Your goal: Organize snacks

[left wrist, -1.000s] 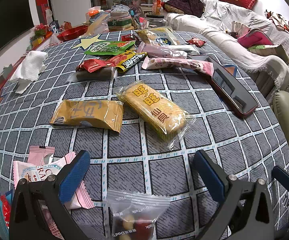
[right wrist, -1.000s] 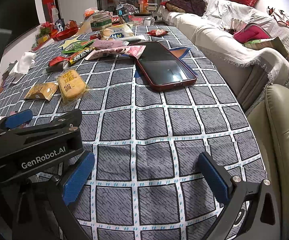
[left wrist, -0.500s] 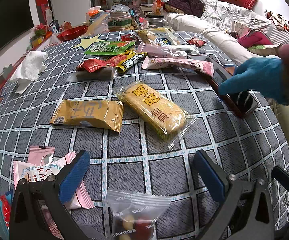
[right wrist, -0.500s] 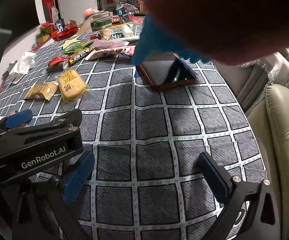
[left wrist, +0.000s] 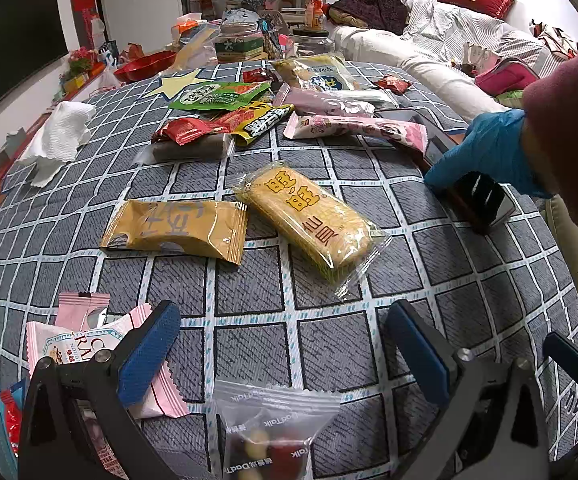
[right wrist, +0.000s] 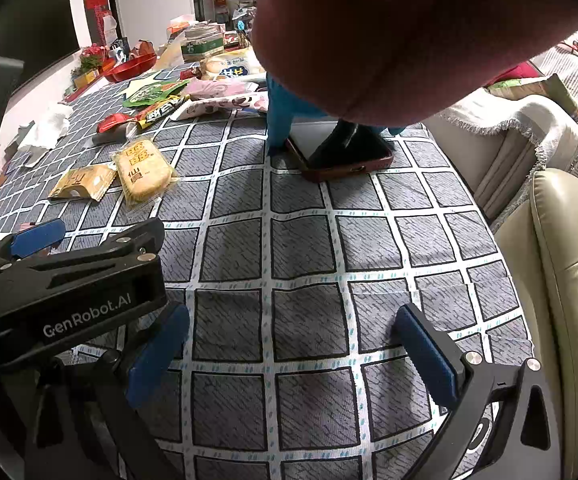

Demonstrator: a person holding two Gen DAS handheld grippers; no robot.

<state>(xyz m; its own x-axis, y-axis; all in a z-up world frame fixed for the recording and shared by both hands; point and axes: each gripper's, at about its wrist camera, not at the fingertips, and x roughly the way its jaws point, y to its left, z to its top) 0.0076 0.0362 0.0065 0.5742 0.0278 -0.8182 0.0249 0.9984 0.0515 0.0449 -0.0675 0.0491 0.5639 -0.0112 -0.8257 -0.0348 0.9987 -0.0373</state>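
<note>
Snack packets lie scattered on a grey checked tablecloth (left wrist: 249, 296). A yellow rice-cracker pack (left wrist: 309, 216) and a gold packet (left wrist: 177, 230) lie ahead of my left gripper (left wrist: 285, 352), which is open and empty. A clear zip bag of candies (left wrist: 273, 436) and pink packets (left wrist: 89, 344) lie close under it. More packets (left wrist: 249, 116) are piled farther back. My right gripper (right wrist: 293, 356) is open and empty over bare cloth, with the left gripper's body (right wrist: 69, 288) beside it. The cracker pack also shows in the right wrist view (right wrist: 143, 170).
A blue-gloved hand (left wrist: 485, 156) with a dark red sleeve (right wrist: 389, 32) rests on a phone in a red case (right wrist: 349, 164) at the table's right. A white napkin (left wrist: 57, 136), a red bowl (left wrist: 145, 66) and jars stand at the back. A sofa (right wrist: 561, 240) borders the right edge.
A gloved hand has come in from the right and settled on the phone. Both grippers have stayed still and open.
</note>
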